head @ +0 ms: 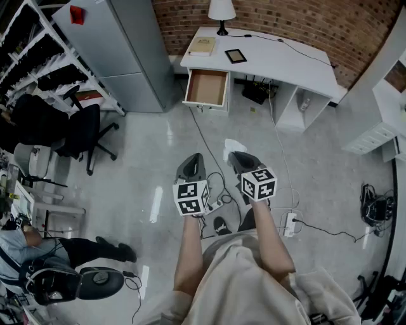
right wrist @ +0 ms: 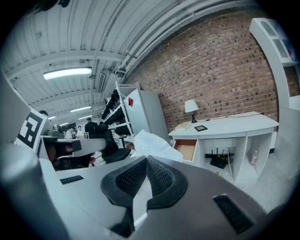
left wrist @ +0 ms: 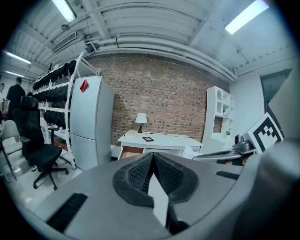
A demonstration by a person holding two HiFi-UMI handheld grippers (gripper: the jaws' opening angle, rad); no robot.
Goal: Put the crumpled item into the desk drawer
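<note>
The white desk (head: 285, 60) stands against the brick wall, and its drawer (head: 207, 87) is pulled open and shows a bare brown bottom. I stand well back from it on the floor. My right gripper (head: 238, 156) is shut on a crumpled white item (head: 233, 148) that sticks out past its tip. In the right gripper view the crumpled item (right wrist: 152, 143) bulges above the closed jaws (right wrist: 146, 160), with the drawer (right wrist: 186, 149) beyond. Beside it, my left gripper (head: 194, 159) is shut with nothing in it, pads (left wrist: 140, 172) together, and it points at the desk (left wrist: 159, 139).
On the desk are a lamp (head: 221, 11), a book (head: 202, 46) and a small dark tablet (head: 235, 56). A grey cabinet (head: 120, 51) stands left of the drawer and an office chair (head: 76, 130) further left. Cables and a power strip (head: 290, 223) lie by my feet. White shelving (head: 387, 120) stands at the right.
</note>
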